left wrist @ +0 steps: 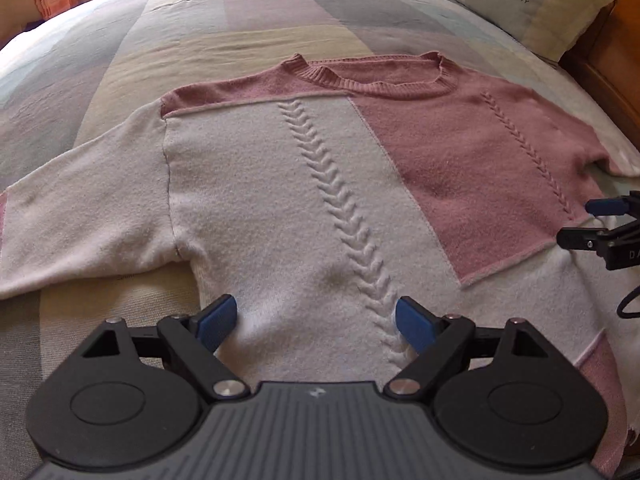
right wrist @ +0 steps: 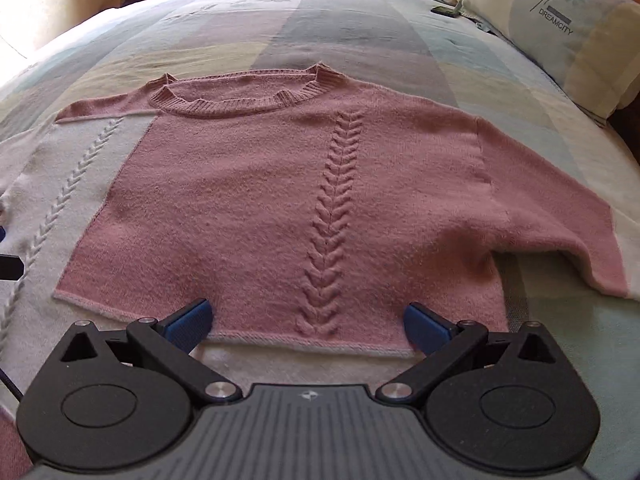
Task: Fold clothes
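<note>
pink-and-cream cable-knit sweater (left wrist: pixel 304 184) spread flat mid-bed (left wrist: pixel 248 12), sleeves out | left hand-held gripper (left wrist: pixel 316 320) released over hem | right hand-held gripper (right wrist: pixel 308 326) released over hem | advice: pinch both layers, lift evenly

Light: soft daylight, brightest at the far left edge of the bed (right wrist: pixel 48 52).
Shadows: faint.
Focus: sharp throughout.
Distortion: strong fisheye bending at edges.

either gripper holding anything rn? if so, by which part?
Nothing held. Left gripper and right gripper are both open above the sweater's hem end, which lies flat on the bed.
</note>
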`<state>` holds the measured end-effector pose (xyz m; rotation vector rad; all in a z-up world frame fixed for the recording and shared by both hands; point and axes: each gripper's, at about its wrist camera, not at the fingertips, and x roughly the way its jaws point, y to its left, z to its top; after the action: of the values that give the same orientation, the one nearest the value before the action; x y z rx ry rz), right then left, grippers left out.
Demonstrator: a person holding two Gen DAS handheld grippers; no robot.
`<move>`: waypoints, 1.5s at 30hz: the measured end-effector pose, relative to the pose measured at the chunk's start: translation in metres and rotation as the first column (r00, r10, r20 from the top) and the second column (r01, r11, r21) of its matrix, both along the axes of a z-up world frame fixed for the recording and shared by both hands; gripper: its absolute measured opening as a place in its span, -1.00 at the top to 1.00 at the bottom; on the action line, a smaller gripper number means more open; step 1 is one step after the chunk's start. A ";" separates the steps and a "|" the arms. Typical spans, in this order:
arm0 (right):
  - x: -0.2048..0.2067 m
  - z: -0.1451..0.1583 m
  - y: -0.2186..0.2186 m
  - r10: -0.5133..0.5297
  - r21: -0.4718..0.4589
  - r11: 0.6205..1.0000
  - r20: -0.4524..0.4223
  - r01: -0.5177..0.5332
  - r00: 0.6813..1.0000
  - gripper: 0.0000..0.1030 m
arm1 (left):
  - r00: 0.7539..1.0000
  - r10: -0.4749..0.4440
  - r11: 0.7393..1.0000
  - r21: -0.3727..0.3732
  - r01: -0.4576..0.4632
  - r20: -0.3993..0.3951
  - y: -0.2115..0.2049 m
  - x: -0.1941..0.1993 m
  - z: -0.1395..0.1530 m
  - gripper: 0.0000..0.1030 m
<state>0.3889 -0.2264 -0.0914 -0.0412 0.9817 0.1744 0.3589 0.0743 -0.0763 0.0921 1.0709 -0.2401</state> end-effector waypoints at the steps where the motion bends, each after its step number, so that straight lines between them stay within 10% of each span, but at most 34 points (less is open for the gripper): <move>1: -0.006 0.002 -0.011 0.027 -0.004 1.000 -0.014 -0.028 1.000 -1.00 | 1.000 -0.005 1.000 0.019 0.005 0.003 -0.006 -0.003 0.004 -0.68; 9: -0.034 0.015 -0.040 0.215 0.145 0.968 -0.056 -0.205 0.975 -1.00 | 0.990 -0.141 0.982 0.127 0.137 0.029 -0.063 -0.032 0.007 -0.68; 13: -0.065 0.002 -0.039 0.292 0.063 0.955 -0.038 -0.289 0.956 -1.00 | 0.999 -0.050 0.997 0.063 0.049 0.018 -0.054 -0.060 -0.009 -0.70; 30: -0.088 -0.002 0.018 0.022 -0.048 0.999 -0.003 -0.022 1.000 -1.00 | 0.999 -0.028 0.999 -0.015 0.028 0.033 -0.004 -0.092 -0.011 -0.79; 45: -0.095 -0.008 0.009 0.071 -0.007 0.997 0.094 -0.071 0.993 -1.00 | 0.985 0.104 0.995 -0.003 -0.104 0.138 -0.016 -0.103 -0.019 -0.95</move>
<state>0.2942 -0.2176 -0.0997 -0.0872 0.8872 0.2340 0.2558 0.0586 -0.0951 0.0557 0.9355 -0.1349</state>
